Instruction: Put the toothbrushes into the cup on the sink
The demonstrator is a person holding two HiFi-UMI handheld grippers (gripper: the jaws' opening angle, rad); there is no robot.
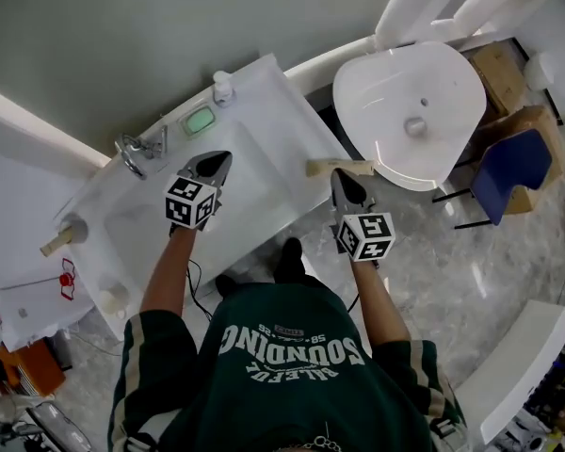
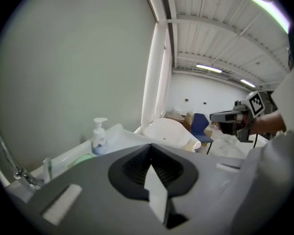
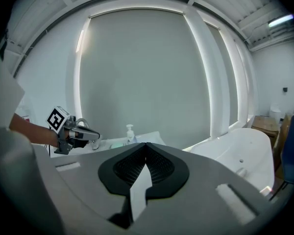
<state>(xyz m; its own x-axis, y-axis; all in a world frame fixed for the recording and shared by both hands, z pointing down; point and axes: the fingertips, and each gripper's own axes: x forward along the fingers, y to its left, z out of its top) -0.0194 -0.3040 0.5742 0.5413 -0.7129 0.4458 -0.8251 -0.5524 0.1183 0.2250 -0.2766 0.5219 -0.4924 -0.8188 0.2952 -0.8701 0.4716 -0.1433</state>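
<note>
The jaws of the left gripper [image 1: 215,163] and the right gripper [image 1: 344,182] are shut, and nothing is held. A toothbrush [image 1: 339,167] is seen lying flat at the counter's [image 1: 264,111] right edge, just by the right gripper, its long side pointed left to right. It could be bumped off by the shut jaws. The cup [image 1: 73,228] is set well apart, at the left end.

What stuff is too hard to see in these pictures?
Head view: the tan stick at the left end of the sink is too small to call a toothbrush.
Head view: the right gripper overlaps the wooden piece; touching or not is unclear.
Left gripper view: the tap is cut off by the dark edge.
Gripper views: the left gripper and right gripper block much of the sink; no cup shows.
</note>
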